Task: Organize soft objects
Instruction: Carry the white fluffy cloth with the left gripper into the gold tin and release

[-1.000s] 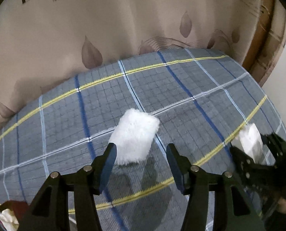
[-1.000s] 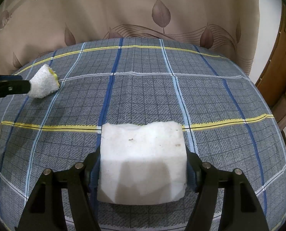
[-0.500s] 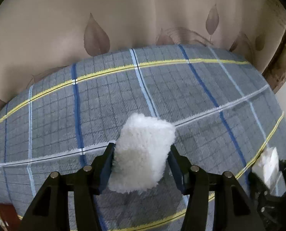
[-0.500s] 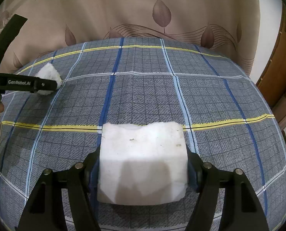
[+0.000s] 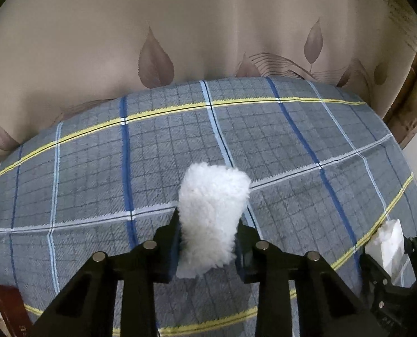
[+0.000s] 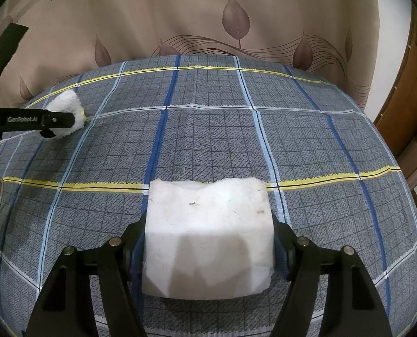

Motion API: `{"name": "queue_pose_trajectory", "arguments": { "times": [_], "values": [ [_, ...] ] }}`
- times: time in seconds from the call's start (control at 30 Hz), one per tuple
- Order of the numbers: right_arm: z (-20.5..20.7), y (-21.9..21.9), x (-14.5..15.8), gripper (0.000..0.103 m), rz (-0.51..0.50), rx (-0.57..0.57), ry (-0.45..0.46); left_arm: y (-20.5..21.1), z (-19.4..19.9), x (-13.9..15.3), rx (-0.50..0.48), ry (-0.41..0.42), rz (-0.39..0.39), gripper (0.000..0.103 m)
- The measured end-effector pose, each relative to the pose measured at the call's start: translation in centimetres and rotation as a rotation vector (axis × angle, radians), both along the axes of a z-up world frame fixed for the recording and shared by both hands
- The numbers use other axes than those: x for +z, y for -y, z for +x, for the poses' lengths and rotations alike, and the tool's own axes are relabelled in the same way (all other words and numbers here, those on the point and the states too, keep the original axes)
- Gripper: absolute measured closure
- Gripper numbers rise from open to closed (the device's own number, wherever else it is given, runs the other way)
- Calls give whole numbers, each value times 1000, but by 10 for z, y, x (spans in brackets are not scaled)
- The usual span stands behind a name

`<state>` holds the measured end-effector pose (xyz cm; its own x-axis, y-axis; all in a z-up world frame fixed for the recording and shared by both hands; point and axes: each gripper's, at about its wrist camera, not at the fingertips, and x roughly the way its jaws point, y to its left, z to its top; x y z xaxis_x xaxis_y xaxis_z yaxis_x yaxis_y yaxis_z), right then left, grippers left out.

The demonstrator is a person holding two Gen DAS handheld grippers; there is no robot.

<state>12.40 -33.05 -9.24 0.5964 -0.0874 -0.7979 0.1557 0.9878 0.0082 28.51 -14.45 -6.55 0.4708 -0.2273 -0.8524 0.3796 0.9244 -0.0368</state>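
My left gripper point(image 5: 208, 241) is shut on a fluffy white pad point(image 5: 212, 216) and squeezes it narrow between its fingers, above the plaid cloth. From the right wrist view the same pad point(image 6: 66, 105) shows at the far left, held by the left gripper point(image 6: 59, 119). My right gripper point(image 6: 208, 247) is shut on a smooth white foam block point(image 6: 208, 236), held low over the cloth near the front. In the left wrist view the block point(image 5: 388, 241) shows at the right edge in the right gripper point(image 5: 391, 255).
A grey-blue plaid cloth point(image 6: 208, 140) covers the table. A beige curtain with leaf prints point(image 6: 208, 14) hangs behind it. A dark red container point(image 5: 3, 306) holding something white sits at the lower left. A wooden door point(image 6: 410, 90) stands at the right.
My left gripper moved forward around the fluffy pad, closed on it and squeezed it narrow. The right gripper stayed still with the foam block.
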Motion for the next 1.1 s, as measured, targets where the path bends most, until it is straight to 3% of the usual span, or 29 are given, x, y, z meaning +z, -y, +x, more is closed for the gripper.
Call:
{"name": "queue_pose_trajectory", "arguments": {
  "times": [0.33,0.7,1.1],
  "values": [
    [0,0,0,35,1,-1,0,-19,-31,21,37,-14,-46,73],
    [0,0,0,35,2,-1,0,-40,-84,45,45,-16,-45,73],
    [0,0,0,35,1,-1,0,-112,-141,101,97,14,-69,73]
  ]
}}
